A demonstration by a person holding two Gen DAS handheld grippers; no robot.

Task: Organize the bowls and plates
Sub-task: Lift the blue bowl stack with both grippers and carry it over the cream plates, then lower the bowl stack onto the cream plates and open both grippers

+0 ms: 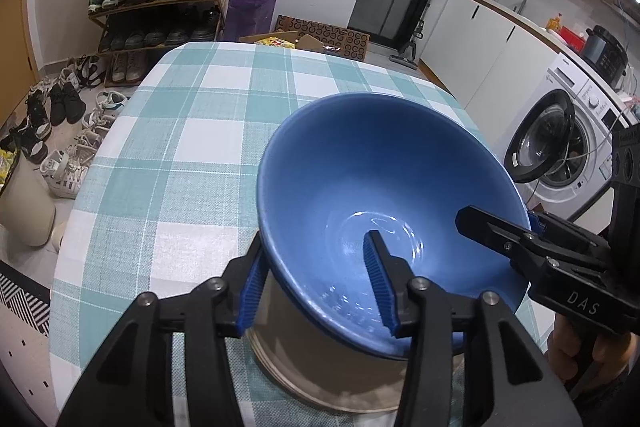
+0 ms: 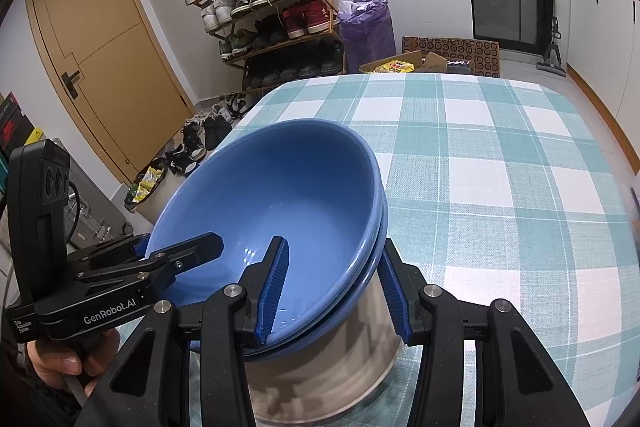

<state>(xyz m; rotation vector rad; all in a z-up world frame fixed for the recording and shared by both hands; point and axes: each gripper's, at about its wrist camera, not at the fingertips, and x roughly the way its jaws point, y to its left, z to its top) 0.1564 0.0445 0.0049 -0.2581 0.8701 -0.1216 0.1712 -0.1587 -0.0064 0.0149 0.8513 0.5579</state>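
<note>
Table (image 2: 500,163) – teal-white checked cloth; steel pot (image 2: 344,359) standing on it – near front edge.

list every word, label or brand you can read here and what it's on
"DAS": on the right tool's black body, left wrist view.
"GenRobot.AI": on the left tool's body, right wrist view.
Small white print beside that brand: too small to read.
Washer panel text: blurred.
Yellow packet in the box: unreadable.

Two nested bowls (image 2: 288,195) sit on a pot (image 2: 344,355) at the surface's (image 2: 500,155) near edge; tools straddle their rims at nine and three o'clock; shoe rack (image 2: 276,15) stands behind.
</note>
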